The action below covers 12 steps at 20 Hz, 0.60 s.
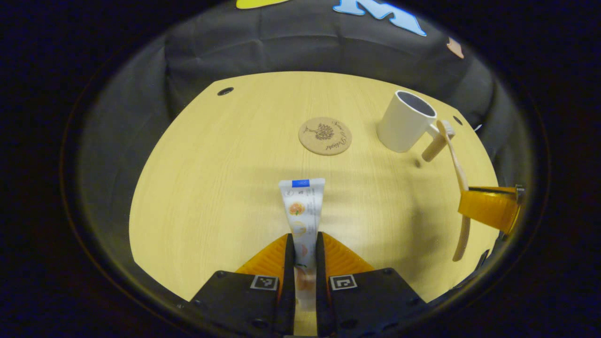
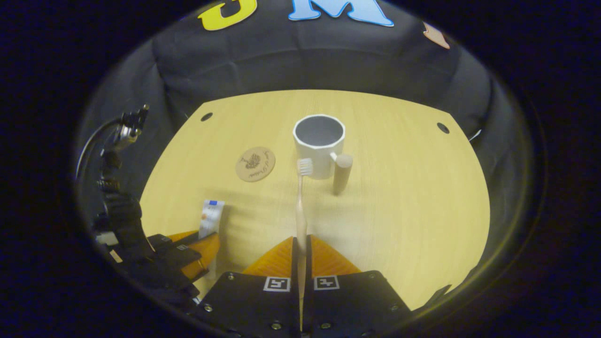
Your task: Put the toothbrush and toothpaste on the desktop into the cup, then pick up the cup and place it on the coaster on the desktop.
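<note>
Between my left gripper's two fingers, at the bottom centre of the left gripper view, I hold one white toothpaste tube with a blue band and fruit print; both fingers press its sides, and its flat end points up the frame above the pale wooden desktop. Its lower end is hidden between the fingers. In the right gripper view that tube sits at lower left, with the left gripper partly cut off there.

My right gripper, bottom centre of the right gripper view, is nearly closed on one slim beige toothbrush, bristle head up the frame, its handle end hidden between the fingers. The brush head overlaps the one white faceted cup with a wooden handle at centre; I cannot tell whether they touch. In the left gripper view the toothbrush, cup and right gripper lie at right.

One round cork coaster with a dark tree print lies bare on the desktop, left of the cup; its lettering is too small to read.
</note>
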Available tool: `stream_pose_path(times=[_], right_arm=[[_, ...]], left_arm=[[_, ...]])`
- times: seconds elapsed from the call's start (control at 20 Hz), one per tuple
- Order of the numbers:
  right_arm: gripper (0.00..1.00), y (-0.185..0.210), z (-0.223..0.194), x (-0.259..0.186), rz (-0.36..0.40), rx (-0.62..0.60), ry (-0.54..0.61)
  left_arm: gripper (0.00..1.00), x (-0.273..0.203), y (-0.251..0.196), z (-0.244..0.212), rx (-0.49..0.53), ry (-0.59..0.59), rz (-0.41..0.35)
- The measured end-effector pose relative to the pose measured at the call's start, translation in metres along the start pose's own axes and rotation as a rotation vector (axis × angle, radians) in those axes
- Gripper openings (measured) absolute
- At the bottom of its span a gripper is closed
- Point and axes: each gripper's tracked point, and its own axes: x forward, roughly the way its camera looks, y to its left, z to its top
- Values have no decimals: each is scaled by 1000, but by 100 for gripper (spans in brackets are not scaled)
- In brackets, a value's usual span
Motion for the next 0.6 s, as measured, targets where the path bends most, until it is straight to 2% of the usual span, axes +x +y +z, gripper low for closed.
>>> stream_pose_path(times=[0.6], right_arm=[[3,-8,145,1,11,71,-226]], left_arm=[[26,-12,6,19,-16,-26,2]])
